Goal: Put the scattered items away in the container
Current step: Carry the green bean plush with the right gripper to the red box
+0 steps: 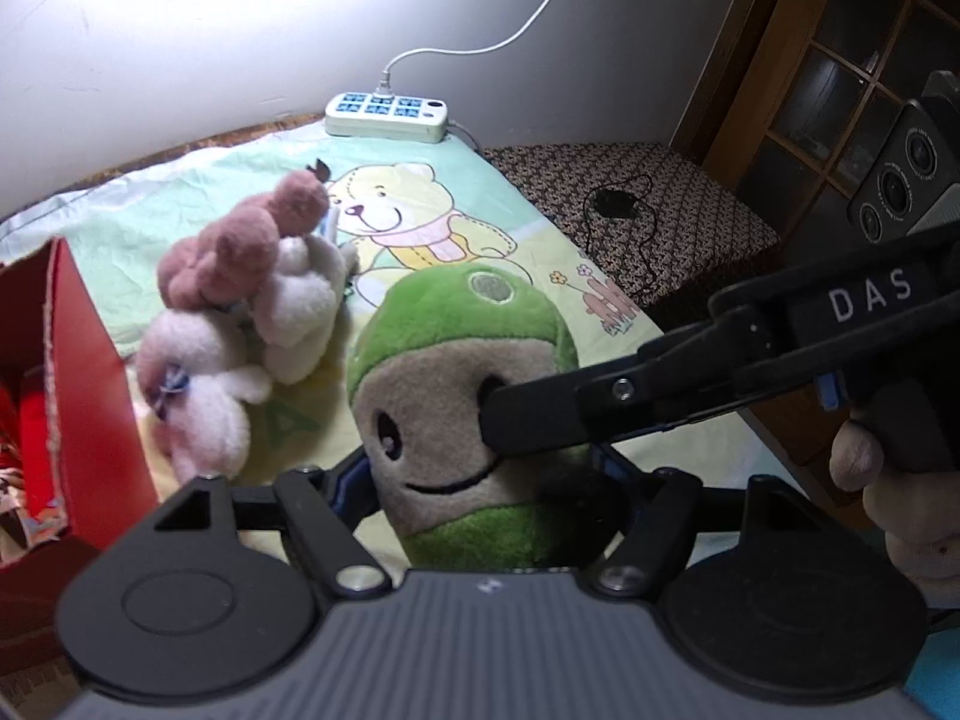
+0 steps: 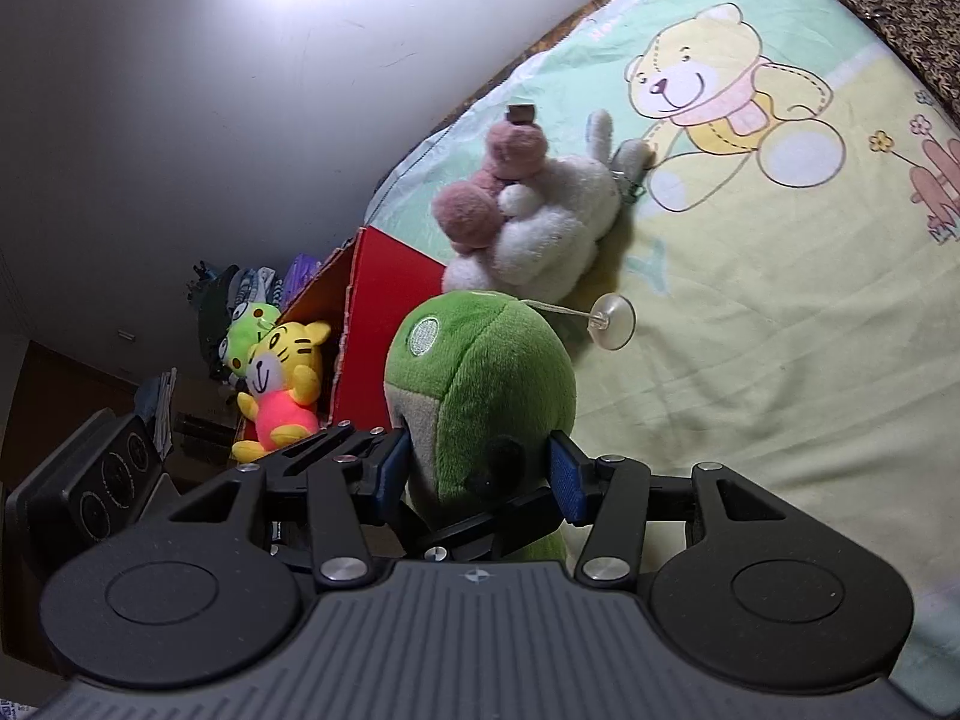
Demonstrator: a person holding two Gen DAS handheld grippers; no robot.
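Note:
A green plush toy [image 1: 462,360] with a beige smiling face hangs above the bed, held by both grippers. My left gripper [image 1: 480,468] is shut on its lower sides, blue pads pressing in. My right gripper [image 1: 510,420] comes in from the right and clamps the head. In the right wrist view the same green plush toy [image 2: 480,372] sits between the blue pads of my right gripper [image 2: 480,471]. The red box [image 2: 384,312] stands just left of it, with a yellow tiger plush [image 2: 282,378] and a green frog plush [image 2: 246,336] inside. A pink and white plush bunny [image 1: 240,312] lies on the sheet.
The bed has a cartoon bear sheet [image 1: 420,222]. A white power strip [image 1: 384,114] with its cable lies at the far edge by the wall. A clear suction cup [image 2: 612,321] on a string trails from the green toy. A dark patterned cover [image 1: 630,204] and a wooden door are at the right.

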